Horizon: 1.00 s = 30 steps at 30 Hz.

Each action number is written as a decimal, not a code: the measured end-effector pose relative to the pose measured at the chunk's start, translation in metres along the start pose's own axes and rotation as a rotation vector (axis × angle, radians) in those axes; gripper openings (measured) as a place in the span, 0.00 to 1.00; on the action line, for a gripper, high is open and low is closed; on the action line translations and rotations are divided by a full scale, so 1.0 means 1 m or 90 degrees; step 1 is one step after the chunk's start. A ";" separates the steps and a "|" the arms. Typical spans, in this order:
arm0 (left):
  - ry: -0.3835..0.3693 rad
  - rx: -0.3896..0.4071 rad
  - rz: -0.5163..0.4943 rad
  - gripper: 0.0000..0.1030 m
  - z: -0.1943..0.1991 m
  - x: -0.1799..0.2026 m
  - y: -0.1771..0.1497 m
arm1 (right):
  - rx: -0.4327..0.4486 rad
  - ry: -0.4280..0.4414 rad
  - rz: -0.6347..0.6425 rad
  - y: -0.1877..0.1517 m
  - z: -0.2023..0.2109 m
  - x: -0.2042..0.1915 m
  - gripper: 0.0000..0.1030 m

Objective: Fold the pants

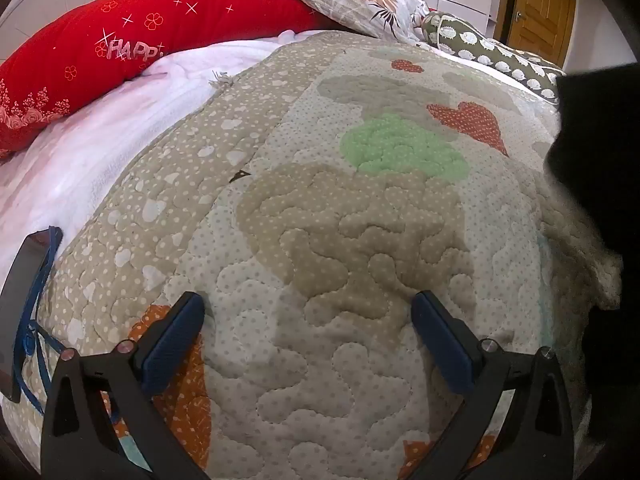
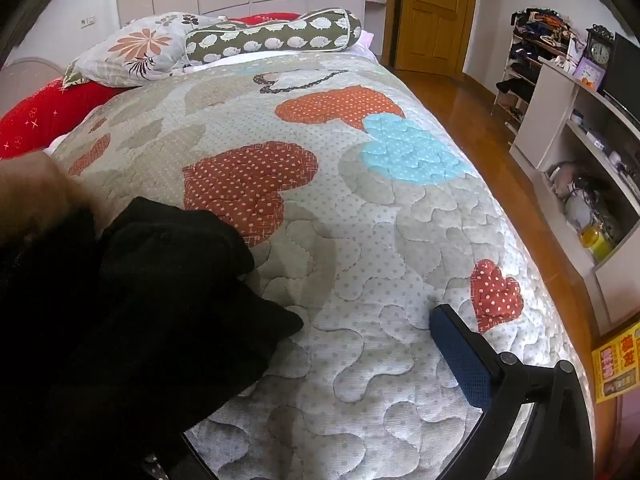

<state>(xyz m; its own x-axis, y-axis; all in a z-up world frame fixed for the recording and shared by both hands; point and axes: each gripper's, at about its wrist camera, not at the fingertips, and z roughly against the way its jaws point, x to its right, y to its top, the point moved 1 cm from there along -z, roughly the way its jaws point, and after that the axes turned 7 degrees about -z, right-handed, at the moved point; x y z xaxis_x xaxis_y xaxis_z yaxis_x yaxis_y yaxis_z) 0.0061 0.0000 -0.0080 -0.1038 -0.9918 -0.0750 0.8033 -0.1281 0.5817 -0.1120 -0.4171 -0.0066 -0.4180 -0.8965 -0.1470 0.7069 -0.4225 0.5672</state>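
The black pants (image 2: 132, 308) lie in a loose heap on the quilted bed cover (image 2: 360, 240), filling the lower left of the right wrist view and covering my right gripper's left finger. The right finger (image 2: 464, 360) stands clear of the cloth, so the right gripper (image 2: 320, 368) looks open. In the left wrist view the pants show as a dark mass (image 1: 600, 184) at the right edge. My left gripper (image 1: 308, 336) is open and empty, hovering over the bare quilt (image 1: 320, 200) to the left of the pants.
A red pillow (image 1: 100, 56), a floral pillow (image 2: 136, 48) and a green bolster (image 2: 272, 36) lie at the bed's head. A phone with a blue cord (image 1: 24, 304) lies at the left bed edge. Shelving (image 2: 580, 152) and wooden floor (image 2: 460, 92) lie right of the bed.
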 end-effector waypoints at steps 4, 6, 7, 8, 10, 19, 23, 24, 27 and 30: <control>0.000 0.000 0.000 1.00 0.000 0.000 0.000 | 0.000 -0.001 0.001 0.000 0.000 0.000 1.00; 0.000 0.000 0.000 1.00 0.000 0.000 0.000 | 0.000 -0.001 0.001 0.000 0.000 0.000 1.00; 0.000 0.000 0.000 1.00 0.000 0.000 0.000 | 0.000 0.000 0.001 0.001 0.000 0.001 1.00; 0.000 0.000 0.000 1.00 0.000 0.000 0.000 | 0.000 -0.001 0.001 0.000 0.000 0.000 1.00; 0.000 0.000 0.000 1.00 0.000 0.000 0.000 | 0.000 -0.001 0.001 0.000 0.000 0.000 1.00; 0.003 -0.002 -0.001 1.00 -0.003 0.003 0.002 | 0.000 -0.001 0.001 0.001 -0.003 0.001 1.00; 0.005 -0.002 -0.003 1.00 -0.003 0.001 0.001 | 0.001 -0.001 0.001 0.001 -0.003 0.001 1.00; 0.006 -0.001 -0.003 1.00 -0.003 0.001 0.001 | 0.001 -0.001 0.001 0.001 -0.003 0.001 1.00; 0.006 0.000 -0.002 1.00 -0.001 -0.001 0.000 | 0.001 -0.001 0.001 0.001 -0.003 0.001 1.00; 0.005 -0.005 -0.001 1.00 -0.001 -0.003 -0.001 | 0.000 -0.003 0.002 0.001 -0.003 0.001 1.00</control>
<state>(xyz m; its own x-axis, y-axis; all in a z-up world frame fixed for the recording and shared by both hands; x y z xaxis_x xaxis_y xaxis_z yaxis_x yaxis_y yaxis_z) 0.0057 0.0030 -0.0090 -0.1007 -0.9914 -0.0831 0.8076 -0.1303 0.5752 -0.1101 -0.4193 -0.0087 -0.4179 -0.8974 -0.1412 0.7084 -0.4193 0.5678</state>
